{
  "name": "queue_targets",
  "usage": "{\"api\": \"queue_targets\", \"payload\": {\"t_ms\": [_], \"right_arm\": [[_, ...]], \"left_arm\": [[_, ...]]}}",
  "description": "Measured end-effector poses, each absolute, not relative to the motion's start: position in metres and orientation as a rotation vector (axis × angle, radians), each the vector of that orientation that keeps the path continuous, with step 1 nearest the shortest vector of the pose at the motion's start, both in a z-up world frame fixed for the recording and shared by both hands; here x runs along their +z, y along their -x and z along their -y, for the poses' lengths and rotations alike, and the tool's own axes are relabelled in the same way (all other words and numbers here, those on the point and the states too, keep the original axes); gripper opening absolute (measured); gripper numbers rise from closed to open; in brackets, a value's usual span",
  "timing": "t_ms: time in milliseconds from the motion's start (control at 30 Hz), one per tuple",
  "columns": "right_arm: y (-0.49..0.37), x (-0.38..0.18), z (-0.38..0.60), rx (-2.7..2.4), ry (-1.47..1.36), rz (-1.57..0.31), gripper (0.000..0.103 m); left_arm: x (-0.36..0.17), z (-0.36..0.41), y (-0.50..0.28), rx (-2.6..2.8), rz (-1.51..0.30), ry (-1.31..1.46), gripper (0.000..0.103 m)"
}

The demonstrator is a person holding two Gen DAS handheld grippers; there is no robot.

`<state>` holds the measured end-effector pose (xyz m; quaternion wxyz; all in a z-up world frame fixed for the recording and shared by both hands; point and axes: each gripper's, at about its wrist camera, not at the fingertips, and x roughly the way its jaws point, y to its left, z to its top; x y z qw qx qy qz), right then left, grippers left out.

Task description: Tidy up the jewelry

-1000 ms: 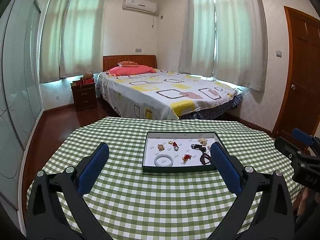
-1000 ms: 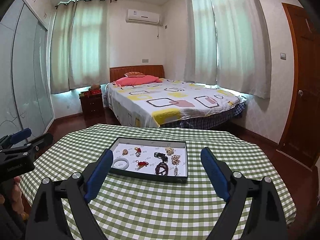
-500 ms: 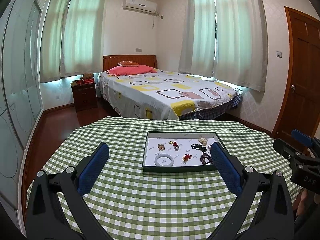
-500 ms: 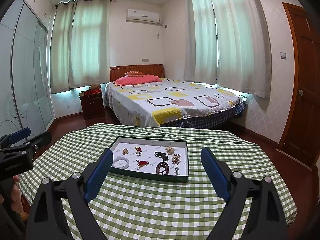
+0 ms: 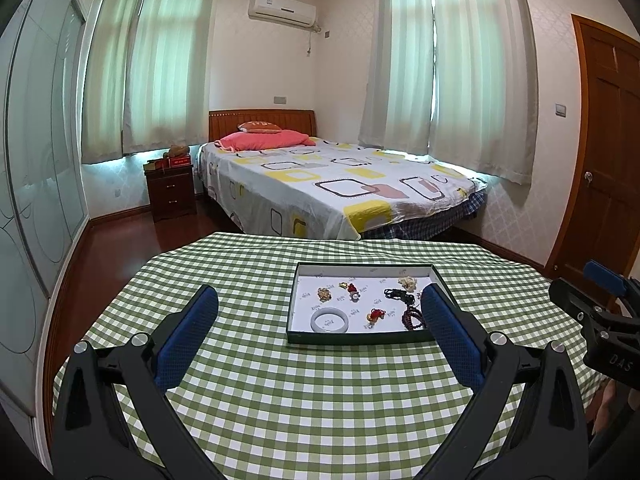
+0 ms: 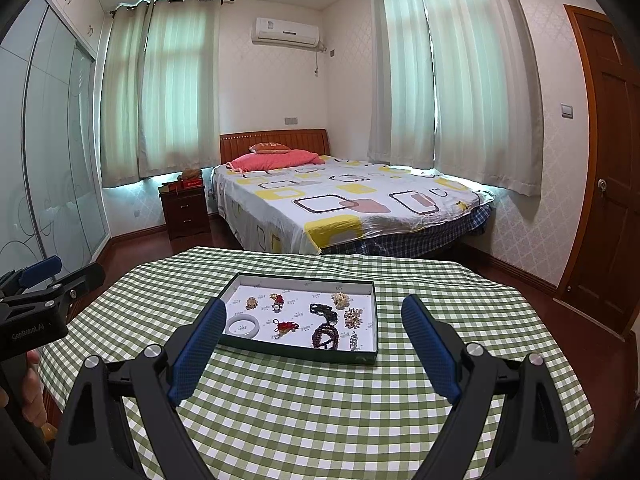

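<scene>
- My left gripper (image 5: 318, 312) and my right gripper (image 6: 314, 324) are both wide open and hold nothing; they hang above the bench (image 5: 320, 400), in front of the tray (image 6: 362, 358).
- The jewelry lies inside this shallow tray, near the middle of the bench.
- The white bangle (image 5: 329, 322) looks stiff, smooth and probably breakable; I would pinch its rim gently, across the ring.
- The dark bead string (image 6: 325, 336) is soft and light, I think; it will hang down, so I take it in the bunched part.
- The red knot charm (image 6: 285, 326) is small and light.
</scene>
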<state>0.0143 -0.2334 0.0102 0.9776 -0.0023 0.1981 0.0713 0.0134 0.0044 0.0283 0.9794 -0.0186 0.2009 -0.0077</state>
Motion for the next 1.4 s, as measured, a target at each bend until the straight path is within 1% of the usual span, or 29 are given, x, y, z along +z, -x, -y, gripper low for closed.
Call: {"api": "queue_targets", "payload": {"t_ms": [1400], "right_arm": [[-0.0147,0.0049,0.2291,0.146,-0.001,-0.42,0.087]], "left_arm": [[0.0258,-0.0028,-0.0148,-0.018,-0.382,0.019,0.099]]}}
